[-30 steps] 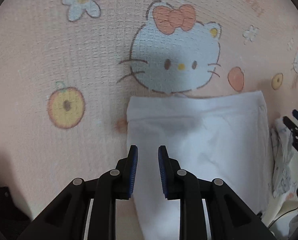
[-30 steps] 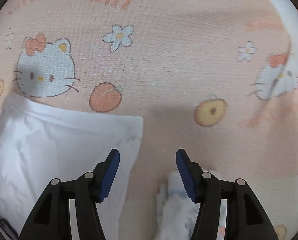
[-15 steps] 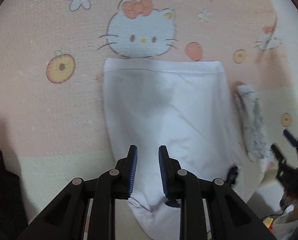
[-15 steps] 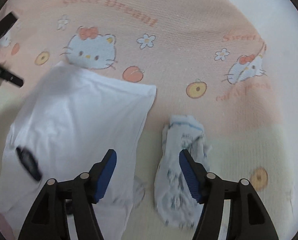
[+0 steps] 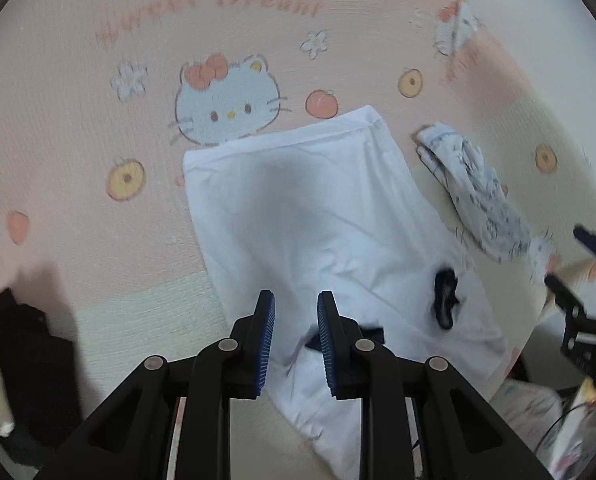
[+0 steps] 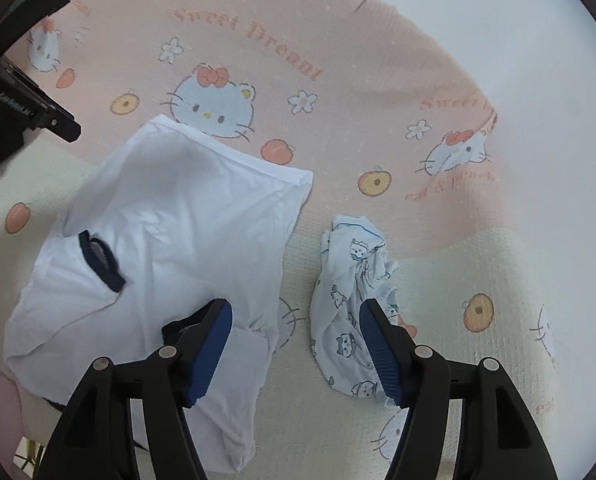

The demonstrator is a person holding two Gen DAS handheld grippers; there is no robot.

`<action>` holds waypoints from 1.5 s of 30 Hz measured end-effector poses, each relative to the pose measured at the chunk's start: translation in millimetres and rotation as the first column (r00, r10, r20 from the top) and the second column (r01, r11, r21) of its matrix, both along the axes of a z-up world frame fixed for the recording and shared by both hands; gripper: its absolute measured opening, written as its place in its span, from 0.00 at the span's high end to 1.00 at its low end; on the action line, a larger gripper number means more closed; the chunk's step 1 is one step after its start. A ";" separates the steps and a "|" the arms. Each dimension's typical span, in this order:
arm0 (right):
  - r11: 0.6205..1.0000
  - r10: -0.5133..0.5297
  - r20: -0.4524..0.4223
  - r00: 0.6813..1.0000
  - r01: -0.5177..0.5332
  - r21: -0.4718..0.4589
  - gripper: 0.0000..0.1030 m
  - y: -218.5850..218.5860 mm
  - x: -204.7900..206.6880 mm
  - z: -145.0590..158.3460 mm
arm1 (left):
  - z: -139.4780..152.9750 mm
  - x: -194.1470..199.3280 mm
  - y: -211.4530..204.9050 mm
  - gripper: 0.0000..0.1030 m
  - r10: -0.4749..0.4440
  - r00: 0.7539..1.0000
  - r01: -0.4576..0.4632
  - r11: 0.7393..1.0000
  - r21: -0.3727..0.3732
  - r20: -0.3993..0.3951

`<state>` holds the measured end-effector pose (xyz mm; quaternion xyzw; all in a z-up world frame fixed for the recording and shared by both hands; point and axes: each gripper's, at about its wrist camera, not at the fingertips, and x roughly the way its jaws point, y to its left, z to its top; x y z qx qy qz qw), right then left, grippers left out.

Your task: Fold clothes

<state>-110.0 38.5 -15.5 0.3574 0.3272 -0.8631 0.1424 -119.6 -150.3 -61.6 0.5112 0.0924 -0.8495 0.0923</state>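
A white cotton T-shirt with navy trim (image 5: 310, 216) lies flat on the pink cartoon-cat blanket (image 5: 78, 120); a crumpled pale-blue printed garment (image 6: 354, 304) lies just beside it; the left gripper (image 5: 295, 320) hovers narrow and empty; the right gripper (image 6: 296, 328), its jaws having just been opening, stands wide and empty.

Both views: soft, even indoor light, slightly dim, no glare. Left gripper (image 5: 296, 344) casts a diffuse grey shadow on the white shirt (image 5: 298, 216); same shadow shows in the right view near the hem. Strong fisheye bend, black vignette in the corners. Left view is motion-smeared toward its right edge, with blurred blanket (image 5: 78, 92) print. Right view sharper, top-right washes out pale.
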 end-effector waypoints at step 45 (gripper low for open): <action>0.824 0.414 -0.055 0.908 -0.349 0.446 0.29 -14.5 127.5 -115.9 | -113.8 103.7 168.9 0.81 -0.310 0.932 0.363 0.799 -0.479 0.187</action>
